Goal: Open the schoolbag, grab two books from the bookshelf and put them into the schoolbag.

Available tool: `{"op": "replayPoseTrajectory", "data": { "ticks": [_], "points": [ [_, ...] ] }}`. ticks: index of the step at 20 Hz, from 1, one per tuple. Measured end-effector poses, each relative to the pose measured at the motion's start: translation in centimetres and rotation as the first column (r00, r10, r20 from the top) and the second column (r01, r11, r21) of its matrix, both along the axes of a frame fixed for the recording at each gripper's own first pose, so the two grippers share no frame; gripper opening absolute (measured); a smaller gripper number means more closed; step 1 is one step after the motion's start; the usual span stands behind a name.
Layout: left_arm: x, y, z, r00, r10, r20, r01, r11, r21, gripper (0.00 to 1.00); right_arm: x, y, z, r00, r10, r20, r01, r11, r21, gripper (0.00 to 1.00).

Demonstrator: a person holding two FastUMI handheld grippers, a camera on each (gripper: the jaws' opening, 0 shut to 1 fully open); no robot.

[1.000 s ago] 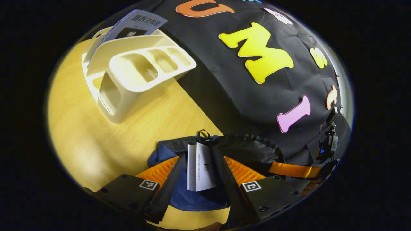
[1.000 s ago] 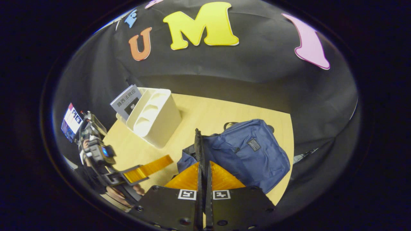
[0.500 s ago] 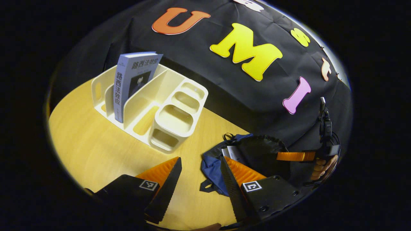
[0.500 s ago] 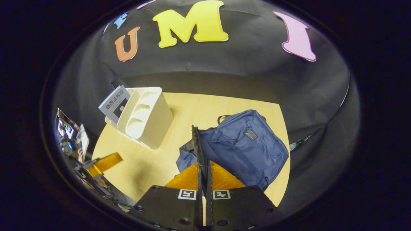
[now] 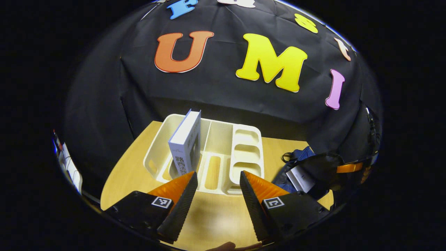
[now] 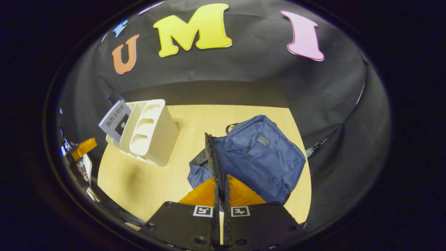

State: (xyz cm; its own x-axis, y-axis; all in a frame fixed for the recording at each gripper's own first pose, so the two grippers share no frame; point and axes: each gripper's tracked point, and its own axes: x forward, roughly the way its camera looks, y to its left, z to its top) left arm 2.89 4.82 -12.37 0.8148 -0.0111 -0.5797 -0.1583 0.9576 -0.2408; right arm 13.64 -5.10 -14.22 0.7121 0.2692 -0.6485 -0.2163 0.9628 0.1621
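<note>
A: Largest first?
B: Counter (image 6: 216,118), light wood, carries everything.
A: Next?
B: Schoolbag (image 6: 258,157), navy, lying on counter to the right of the bookshelf. Its mouth is open, dark flap raised. One white book (image 5: 299,177) is already inside, seen in left gripper view.
A: Bookshelf?
B: Bookshelf (image 5: 223,153), cream plastic, near counter's back-left. Divider slots plus three small cups.
A: Contents?
B: One blue-white book (image 5: 184,146), upright in a left slot, spine facing left hand-held gripper.
A: Grippers?
B: Left hand-held gripper (image 5: 217,186): released, fingers wide apart, nothing between, just short of bookshelf front. Right hand-held gripper (image 6: 220,181): clenched on bag's flap edge (image 6: 210,157), holding it up.
</note>
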Motion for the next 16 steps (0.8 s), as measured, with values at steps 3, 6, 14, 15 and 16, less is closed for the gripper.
{"op": "replayPoseTrajectory", "data": {
  "ticks": [3,6,14,15,16],
  "points": [
    [2.1,3.6,1.0,0.999,0.007,-0.05,-0.002,0.996,0.087,0.81,-0.3,-0.3,-0.2,1.0,-0.024,-0.002,0.024,1.0,0.001,0.04],
    [4.9,6.1,1.7,0.993,0.003,-0.115,0.01,0.994,0.112,0.81,-0.6,0.0,-0.3,0.999,-0.039,0.009,0.039,0.999,-0.006,0.04],
    [10.2,8.6,-1.0,0.917,-0.141,-0.372,0.19,0.977,0.1,0.79,-1.6,0.1,-0.6,0.999,-0.045,-0.008,0.045,0.999,-0.024,0.04],
    [10.7,8.9,-1.2,0.911,-0.148,-0.384,0.198,0.976,0.094,0.78,-1.7,0.0,-0.6,0.999,-0.047,-0.012,0.046,0.999,-0.025,0.04],
    [11.1,9.0,-1.4,0.906,-0.148,-0.396,0.198,0.976,0.089,0.78,-1.7,0.0,-0.7,0.999,-0.049,-0.016,0.048,0.998,-0.027,0.04]
  ]
}}
